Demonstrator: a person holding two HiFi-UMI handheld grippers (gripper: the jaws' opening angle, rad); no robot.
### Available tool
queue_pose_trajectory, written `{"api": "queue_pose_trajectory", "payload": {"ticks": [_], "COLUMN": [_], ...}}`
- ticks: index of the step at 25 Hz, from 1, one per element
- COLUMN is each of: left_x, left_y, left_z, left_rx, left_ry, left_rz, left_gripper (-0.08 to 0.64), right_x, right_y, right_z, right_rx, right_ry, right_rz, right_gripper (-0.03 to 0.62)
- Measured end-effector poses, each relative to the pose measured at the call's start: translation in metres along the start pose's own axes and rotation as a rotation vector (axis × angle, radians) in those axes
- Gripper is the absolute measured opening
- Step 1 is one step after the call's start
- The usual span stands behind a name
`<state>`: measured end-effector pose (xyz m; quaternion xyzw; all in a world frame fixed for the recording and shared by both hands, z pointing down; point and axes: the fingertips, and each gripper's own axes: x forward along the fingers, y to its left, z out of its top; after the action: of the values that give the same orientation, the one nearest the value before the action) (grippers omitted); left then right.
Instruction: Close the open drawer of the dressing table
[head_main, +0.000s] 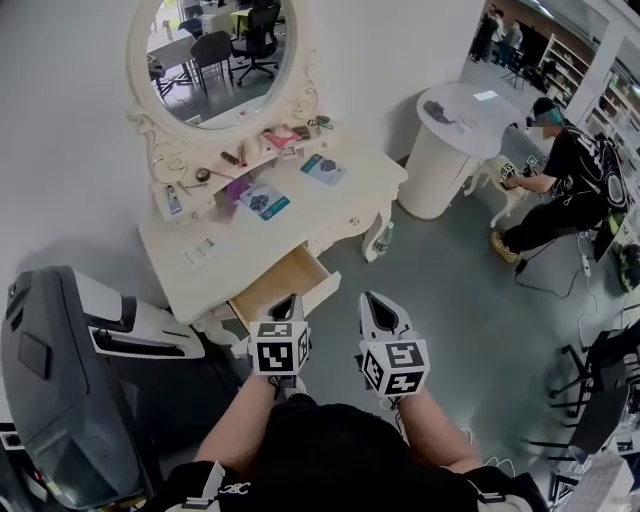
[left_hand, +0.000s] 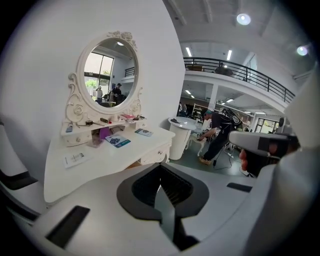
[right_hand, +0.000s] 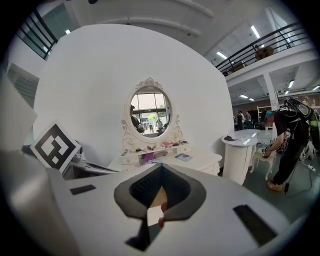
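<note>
Well, at the far left of your head view a bulky grey machine (head_main: 60, 390) stands close against the white dressing table (head_main: 215, 265). The table's oval mirror (head_main: 222, 50) leans on the wall behind it. Small items lie along its little shelf, and two blue packets (head_main: 266, 202) sit on the top. The open drawer (head_main: 272, 285) juts from the table's front edge toward you, down and to the right in the head view. That is the way it slides, while its white front panel runs crosswise, from lower left to upper right. Its bare wooden floor shows. Your left gripper (head_main: 288, 300) points up the picture at that front panel. Its tip lies over the panel's near edge, though you cannot tell from here whether it touches. In the left gripper view its jaws are pressed together with nothing between them (left_hand: 161, 171), and the table sits ahead and to the left. Your right gripper (head_main: 373, 298) is just beside the left one, to the right of the drawer's corner and over the grey floor. Its jaws also meet at the tip and hold nothing (right_hand: 161, 170). A sliver of wood colour shows through the hollow between the pads. Further right stands a round white pedestal table (head_main: 440, 165), and beyond it a person (head_main: 570, 190) in dark clothes crouches on the floor.
</note>
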<state>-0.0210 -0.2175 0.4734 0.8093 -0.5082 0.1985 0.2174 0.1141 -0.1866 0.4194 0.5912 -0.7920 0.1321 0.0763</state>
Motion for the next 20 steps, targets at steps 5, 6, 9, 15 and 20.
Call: {"api": "queue_pose_trajectory", "payload": {"ticks": [5,6,9,15,20], "left_x": [0.017,0.019,0.025,0.037,0.042], "left_y": [0.021,0.025,0.035,0.048,0.048], "left_z": [0.011,0.013,0.017,0.013,0.009], "left_rx": [0.012,0.015,0.017,-0.001,-0.019], "left_ry": [0.010,0.008,0.007,0.024,0.024], "left_rz": [-0.036,-0.043,-0.061,-0.084,-0.091], "left_gripper": [0.008,0.008,0.008,0.008,0.008], "right_x": [0.027,0.032,0.046,0.061,0.070], "right_y": [0.005,0.008,0.013,0.021,0.017], "right_z": [0.008,0.009,0.011,0.007,0.006], "right_rx": [0.021,0.026,0.031,0.016,0.018], "right_ry": [-0.001,-0.001,0.003,0.039,0.059], "right_rz": [-0.025,-0.028,-0.039,-0.044,-0.031], "right_gripper": [0.009,0.009,0.009,0.009,0.009]}}
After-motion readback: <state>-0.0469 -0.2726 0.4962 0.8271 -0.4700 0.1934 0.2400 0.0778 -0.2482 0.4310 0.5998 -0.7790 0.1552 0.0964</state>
